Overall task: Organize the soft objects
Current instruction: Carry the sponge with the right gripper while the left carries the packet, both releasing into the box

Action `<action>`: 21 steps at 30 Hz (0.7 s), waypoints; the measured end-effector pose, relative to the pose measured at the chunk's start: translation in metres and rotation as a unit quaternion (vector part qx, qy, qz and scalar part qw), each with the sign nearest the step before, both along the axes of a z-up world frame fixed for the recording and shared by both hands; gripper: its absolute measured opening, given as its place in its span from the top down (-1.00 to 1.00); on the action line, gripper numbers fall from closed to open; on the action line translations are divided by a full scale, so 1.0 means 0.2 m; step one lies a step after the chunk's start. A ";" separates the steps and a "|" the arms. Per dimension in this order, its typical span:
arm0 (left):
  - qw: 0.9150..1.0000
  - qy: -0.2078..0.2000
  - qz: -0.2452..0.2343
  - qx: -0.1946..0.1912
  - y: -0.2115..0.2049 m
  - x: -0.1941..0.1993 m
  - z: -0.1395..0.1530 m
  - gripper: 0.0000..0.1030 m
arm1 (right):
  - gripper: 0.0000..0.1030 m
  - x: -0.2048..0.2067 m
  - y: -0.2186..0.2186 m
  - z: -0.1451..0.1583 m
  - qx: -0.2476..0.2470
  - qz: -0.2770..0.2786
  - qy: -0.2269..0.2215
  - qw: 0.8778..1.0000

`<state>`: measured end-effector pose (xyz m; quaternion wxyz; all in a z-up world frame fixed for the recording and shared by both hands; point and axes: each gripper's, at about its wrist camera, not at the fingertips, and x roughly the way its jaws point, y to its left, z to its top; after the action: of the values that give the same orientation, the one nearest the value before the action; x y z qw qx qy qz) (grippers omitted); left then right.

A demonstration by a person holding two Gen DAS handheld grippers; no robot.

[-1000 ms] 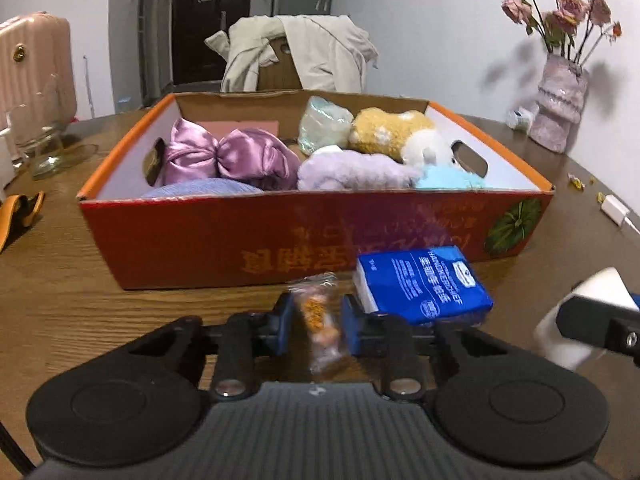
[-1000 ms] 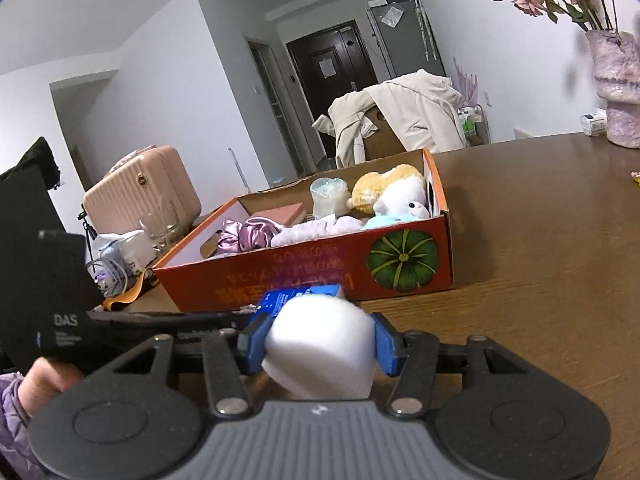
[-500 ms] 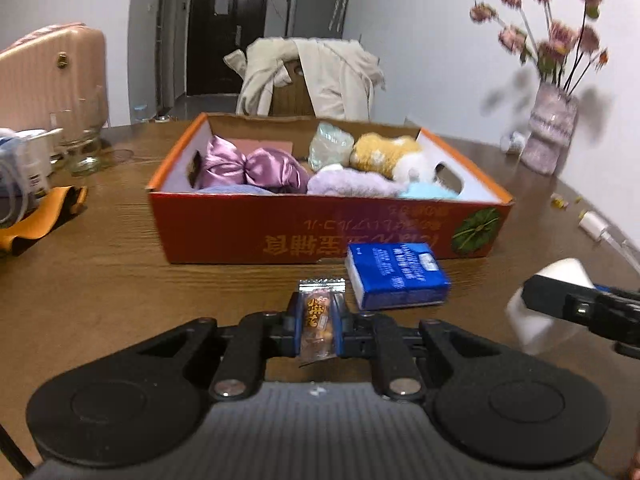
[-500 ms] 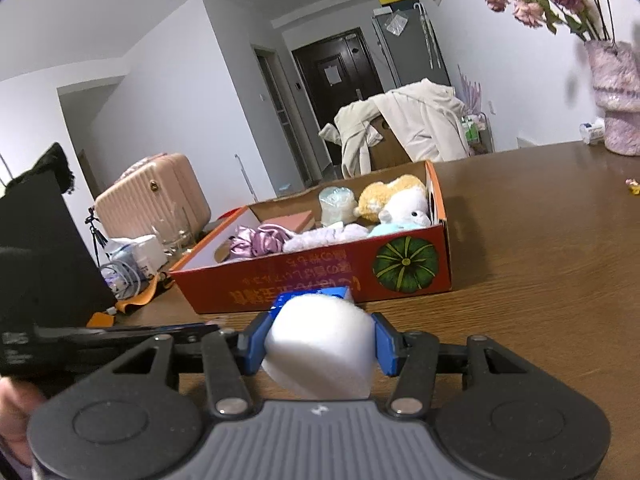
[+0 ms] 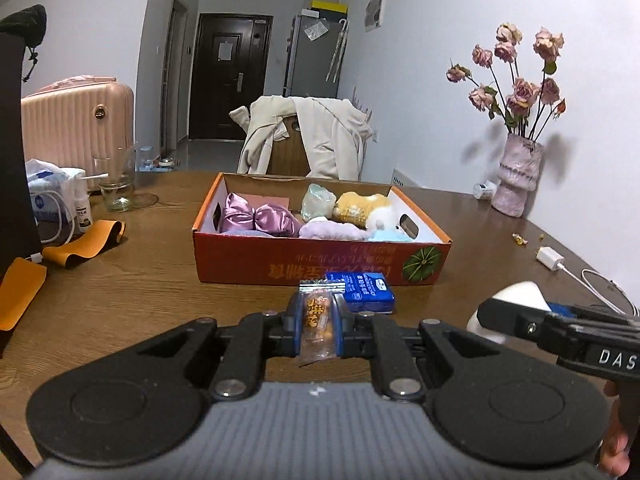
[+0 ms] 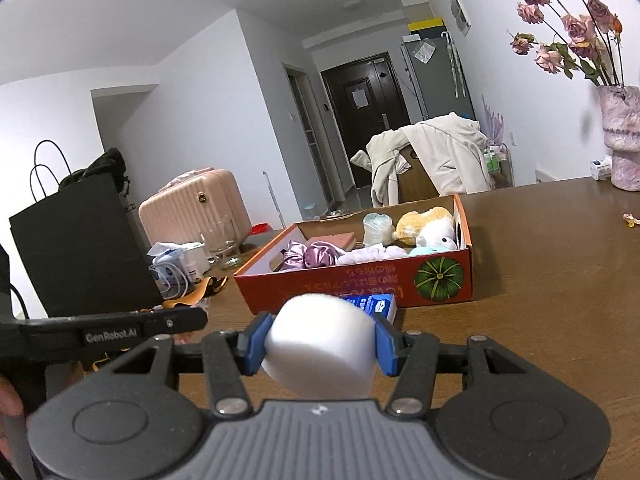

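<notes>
My left gripper is shut on a small clear snack packet with orange print, held above the table in front of the box. My right gripper is shut on a white foam block; it shows at the right of the left wrist view as the white foam block. Ahead stands an orange cardboard box holding a purple satin bow, a lilac plush, a yellow and white plush toy and a pale green pouch. A blue tissue pack lies on the table against the box's near wall.
On the left are a glass, a white bag with a cable, orange leather pieces and a black paper bag. A vase of dried roses stands at the back right. A white charger with cable lies near the right edge.
Both grippers have pulled back and risen from the box, which now looks smaller. The left gripper closed on the snack packet and lifted it off the table. The right still holds the foam block.
</notes>
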<state>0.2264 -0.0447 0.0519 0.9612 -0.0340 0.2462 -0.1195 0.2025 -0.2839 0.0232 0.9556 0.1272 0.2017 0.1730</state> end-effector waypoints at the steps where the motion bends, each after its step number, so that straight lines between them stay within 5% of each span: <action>1: 1.000 -0.001 0.000 -0.003 0.00 0.00 0.00 0.71 | -0.01 -0.01 0.00 0.00 -0.001 0.000 0.000 1.000; 13: 1.000 -0.029 -0.012 0.002 -0.01 0.20 0.11 0.71 | -0.01 0.13 -0.01 0.12 -0.007 0.011 -0.021 1.000; 17: 0.999 -0.027 -0.026 0.007 -0.06 0.55 0.21 0.70 | -0.01 0.46 -0.05 0.24 -0.010 0.026 -0.025 0.999; 21: 0.999 0.030 -0.022 0.014 -0.14 1.02 0.18 0.70 | -0.03 0.91 -0.05 0.27 -0.021 0.015 0.006 1.000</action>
<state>0.4311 -0.0724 0.0869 0.9509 -0.0185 0.2776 -0.1359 0.3855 -0.2936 0.0782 0.9541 0.1056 0.2131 0.1821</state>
